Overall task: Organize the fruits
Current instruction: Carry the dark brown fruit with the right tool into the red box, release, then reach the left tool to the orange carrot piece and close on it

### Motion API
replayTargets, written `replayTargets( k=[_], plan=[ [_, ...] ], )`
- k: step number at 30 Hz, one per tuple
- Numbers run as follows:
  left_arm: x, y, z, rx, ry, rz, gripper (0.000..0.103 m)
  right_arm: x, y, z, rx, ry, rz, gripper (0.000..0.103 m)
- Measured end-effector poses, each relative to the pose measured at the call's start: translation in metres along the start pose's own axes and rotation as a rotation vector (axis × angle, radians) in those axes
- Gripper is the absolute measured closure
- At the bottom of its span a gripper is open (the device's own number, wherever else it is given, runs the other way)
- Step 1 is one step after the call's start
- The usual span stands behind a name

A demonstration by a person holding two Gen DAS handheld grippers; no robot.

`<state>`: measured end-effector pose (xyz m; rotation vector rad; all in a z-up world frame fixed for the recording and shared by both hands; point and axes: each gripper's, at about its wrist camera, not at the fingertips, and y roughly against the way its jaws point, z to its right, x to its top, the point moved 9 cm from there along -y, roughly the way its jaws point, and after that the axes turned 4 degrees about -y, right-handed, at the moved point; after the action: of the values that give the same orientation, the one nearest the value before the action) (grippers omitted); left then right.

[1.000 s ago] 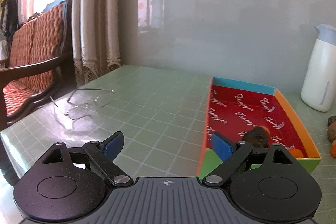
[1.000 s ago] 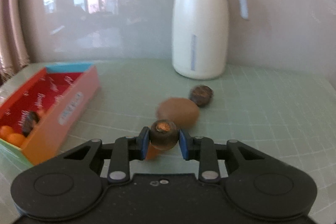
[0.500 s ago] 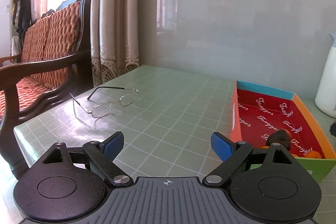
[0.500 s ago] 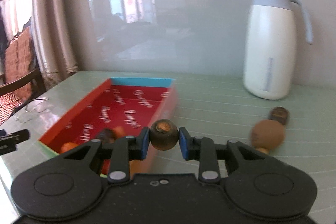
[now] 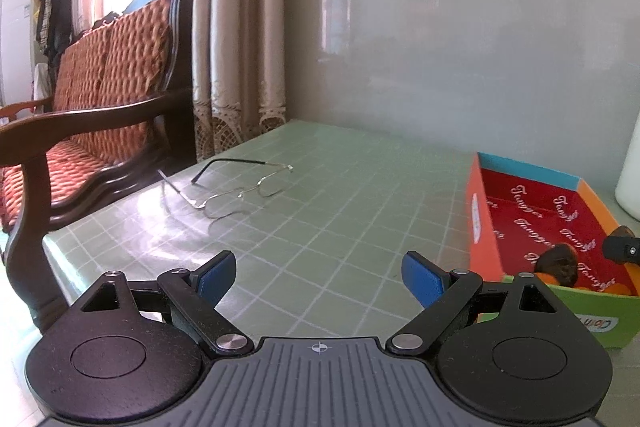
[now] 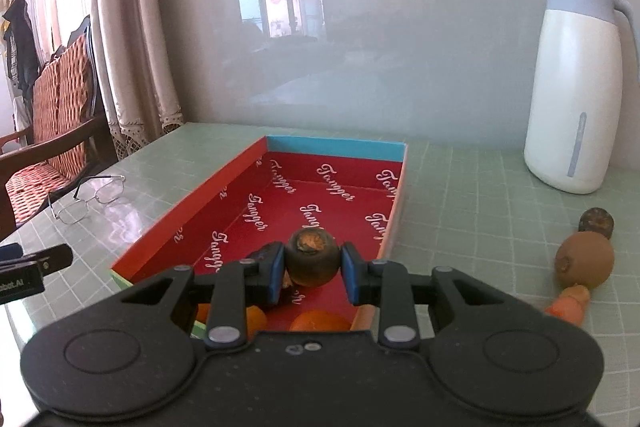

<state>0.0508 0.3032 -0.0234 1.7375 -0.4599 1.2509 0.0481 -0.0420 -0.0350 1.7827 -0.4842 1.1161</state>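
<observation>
Right gripper (image 6: 312,275) fingers clamp a dark round fruit (image 6: 311,258) over the red tray (image 6: 224,199), near its front end. Left gripper (image 5: 320,273) fingers wide apart, holding nothing, just left of the tray. Kiwi (image 6: 584,264) right of the tray on the bench (image 6: 460,195).

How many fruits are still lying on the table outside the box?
3, all right of the box: a dark round fruit nearest the jug, a brown fruit before it, an orange one partly behind the right gripper. Others may be hidden.

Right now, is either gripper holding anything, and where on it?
The right gripper pinches a dark round fruit across its sides; the left gripper holds nothing.
</observation>
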Motion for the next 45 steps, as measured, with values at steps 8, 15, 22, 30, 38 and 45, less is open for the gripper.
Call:
replayTargets(
  k=[8,15,22,30,38,45],
  plan=[
    [-0.002,0.001,-0.001,-0.003,0.011,-0.012,0.014,0.001,0.0,0.002,0.002,-0.028,0.013,0.043],
    [0.001,0.003,0.008,-0.02,0.003,-0.002,0.014,0.01,0.018,0.01,-0.045,-0.039,0.092,0.0],
    [0.004,0.004,0.015,-0.036,0.007,0.006,0.005,0.023,0.042,0.075,-0.152,-0.227,0.17,0.0],
    [0.01,0.01,0.03,-0.062,0.014,0.039,0.001,0.029,0.079,0.134,-0.1,-0.385,0.357,0.0],
    [0.015,0.017,0.056,-0.084,0.002,0.054,0.0,0.026,0.101,0.179,-0.317,-0.304,0.281,0.0],
    [0.02,0.027,0.096,-0.112,-0.021,0.074,0.0,0.009,0.127,0.242,-0.414,-0.457,0.246,0.0]
  ],
)
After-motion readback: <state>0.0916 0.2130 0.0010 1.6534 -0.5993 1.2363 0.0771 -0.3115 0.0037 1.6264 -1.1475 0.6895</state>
